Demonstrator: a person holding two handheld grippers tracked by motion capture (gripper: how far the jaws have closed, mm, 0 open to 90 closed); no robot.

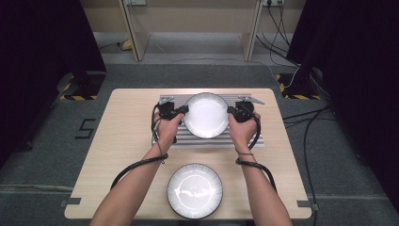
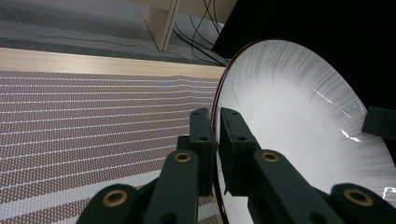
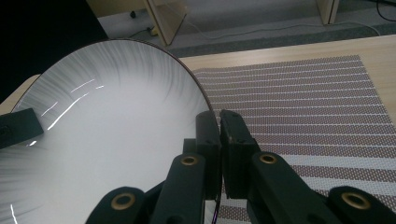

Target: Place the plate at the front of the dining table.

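Note:
A white plate [image 1: 206, 114] with a dark rim and grey streaks is held between both grippers over the striped placemat [image 1: 216, 139]. My left gripper [image 1: 182, 111] is shut on the plate's left rim; the left gripper view has its jaws pinching the rim of the plate [image 2: 299, 116] at my left gripper [image 2: 216, 123]. My right gripper [image 1: 231, 111] is shut on the right rim, seen close as the plate [image 3: 107, 126] clamped by my right gripper [image 3: 218, 126]. The plate looks lifted and tilted above the mat.
A second white plate [image 1: 195, 190] of the same kind lies on the wooden table [image 1: 122, 136] near its front edge, between the person's forearms. Cables trail from both grippers. Wooden furniture legs and floor cables lie beyond the table.

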